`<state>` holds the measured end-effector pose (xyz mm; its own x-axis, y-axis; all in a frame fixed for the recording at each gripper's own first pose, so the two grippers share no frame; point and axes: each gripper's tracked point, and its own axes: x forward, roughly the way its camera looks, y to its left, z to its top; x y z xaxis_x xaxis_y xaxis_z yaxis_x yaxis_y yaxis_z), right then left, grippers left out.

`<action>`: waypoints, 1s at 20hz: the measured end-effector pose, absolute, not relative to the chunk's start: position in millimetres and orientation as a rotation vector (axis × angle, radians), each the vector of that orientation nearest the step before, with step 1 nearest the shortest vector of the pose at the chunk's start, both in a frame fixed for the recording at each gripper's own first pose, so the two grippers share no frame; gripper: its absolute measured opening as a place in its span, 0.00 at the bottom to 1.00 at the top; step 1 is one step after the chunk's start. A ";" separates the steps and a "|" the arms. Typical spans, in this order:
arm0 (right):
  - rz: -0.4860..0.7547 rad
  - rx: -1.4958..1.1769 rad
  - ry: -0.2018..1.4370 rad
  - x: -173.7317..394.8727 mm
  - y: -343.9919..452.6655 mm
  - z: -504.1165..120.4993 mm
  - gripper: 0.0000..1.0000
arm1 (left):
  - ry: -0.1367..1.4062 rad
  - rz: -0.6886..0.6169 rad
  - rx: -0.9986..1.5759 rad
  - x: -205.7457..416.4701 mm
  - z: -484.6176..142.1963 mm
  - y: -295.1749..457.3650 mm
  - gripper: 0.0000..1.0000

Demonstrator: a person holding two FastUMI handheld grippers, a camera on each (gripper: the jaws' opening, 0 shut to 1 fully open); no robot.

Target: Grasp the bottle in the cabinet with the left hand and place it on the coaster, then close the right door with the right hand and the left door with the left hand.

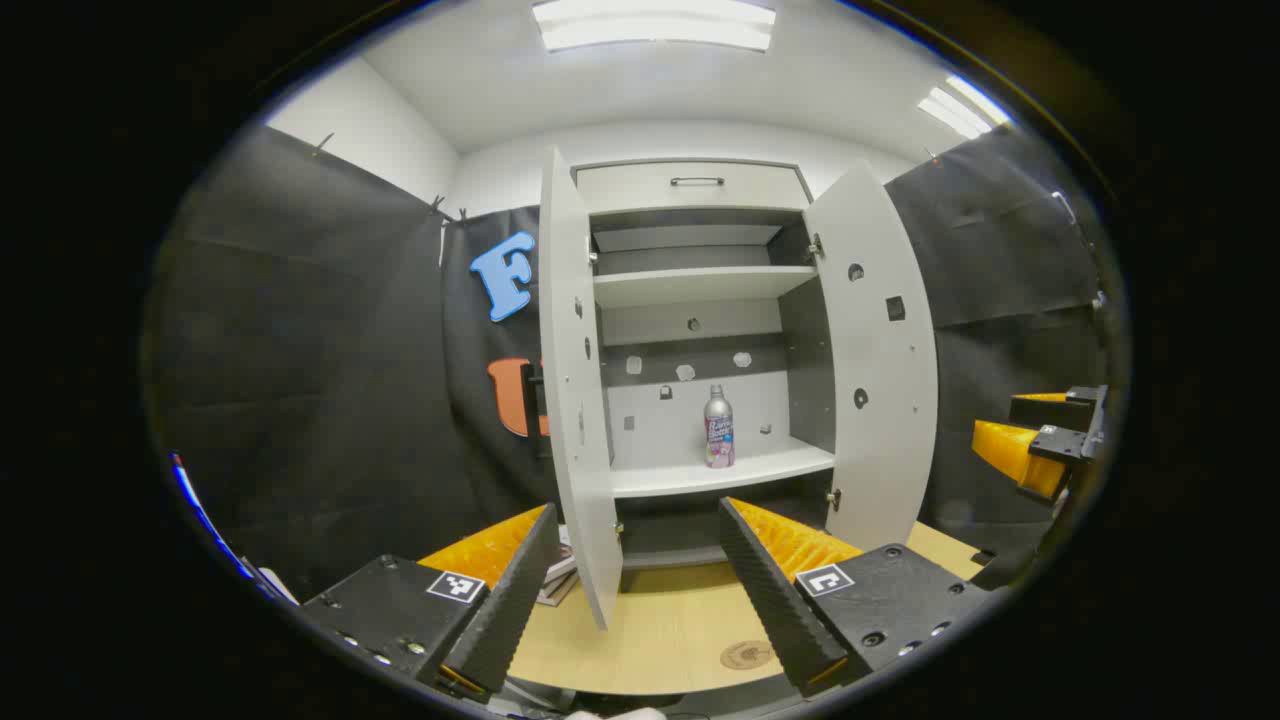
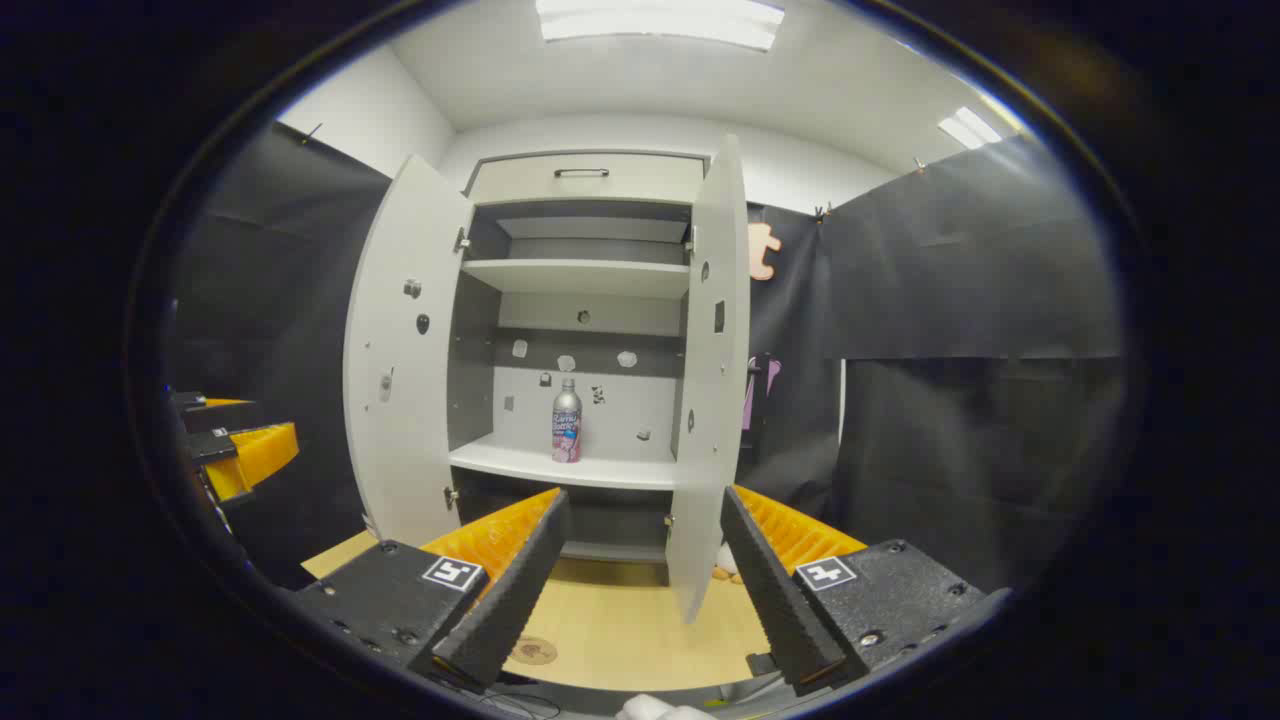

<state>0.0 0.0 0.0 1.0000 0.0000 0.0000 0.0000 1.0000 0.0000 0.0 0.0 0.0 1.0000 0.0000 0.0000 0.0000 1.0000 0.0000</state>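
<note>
- Left gripper (image 1: 640, 590): jaws spread wide with nothing between them, short of the cabinet (image 1: 700, 330).
- Right gripper (image 2: 645, 585): jaws likewise wide apart and bare.
- Coaster (image 1: 746, 655) lies on the table (image 1: 660, 620) in front of the cabinet.
- Both doors stand open: left door (image 1: 575, 380), right door (image 2: 712, 380).
- Bottle (image 1: 718, 428) stands upright on the cabinet's lower shelf.
- The left gripper view shows papers (image 1: 558, 580) by the cabinet's left foot; the right gripper view shows small objects (image 2: 728, 565), too small to identify, behind the right door.
</note>
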 end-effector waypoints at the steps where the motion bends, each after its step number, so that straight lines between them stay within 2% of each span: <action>1: -0.004 -0.001 0.002 0.5 -1.8 0.1 0.99 | -0.003 -0.004 -0.001 0.8 0.8 -1.3 0.96; 9: -0.014 0.002 -0.003 6.3 -17.6 3.5 0.99 | 0.004 -0.017 -0.011 17.3 -2.5 -13.6 0.98; 20: 0.060 0.015 0.014 36.9 -37.9 -2.8 0.99 | 0.022 0.023 0.008 55.8 -3.4 -44.7 0.98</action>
